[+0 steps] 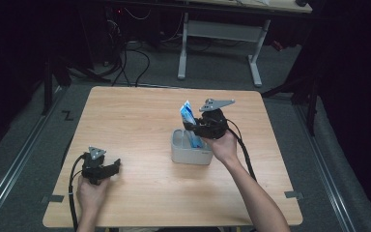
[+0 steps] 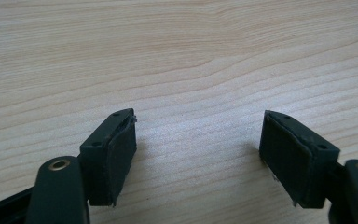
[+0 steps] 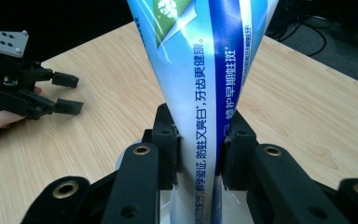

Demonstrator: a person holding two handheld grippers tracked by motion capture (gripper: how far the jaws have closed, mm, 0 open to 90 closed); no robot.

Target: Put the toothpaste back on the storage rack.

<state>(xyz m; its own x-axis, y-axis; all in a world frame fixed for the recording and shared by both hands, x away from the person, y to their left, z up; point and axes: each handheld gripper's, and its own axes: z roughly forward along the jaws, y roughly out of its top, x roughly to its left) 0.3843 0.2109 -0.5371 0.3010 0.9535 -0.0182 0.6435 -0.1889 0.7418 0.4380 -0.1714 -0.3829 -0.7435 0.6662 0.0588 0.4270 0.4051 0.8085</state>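
A blue and white toothpaste tube stands upright in a small grey tub near the middle of the wooden table. My right gripper is shut on the toothpaste tube, its two black pads pressing the tube's sides just above the tub. My left gripper rests low on the table near the front left corner, held by a hand. Its jaws stand wide apart with only bare wood between them, as the left gripper view shows. That left gripper also appears far off in the right gripper view.
The wooden table has bare surface to the left of and behind the tub. On the floor beyond the table stand a white desk frame and loose cables. Metal rails run along both sides of the table.
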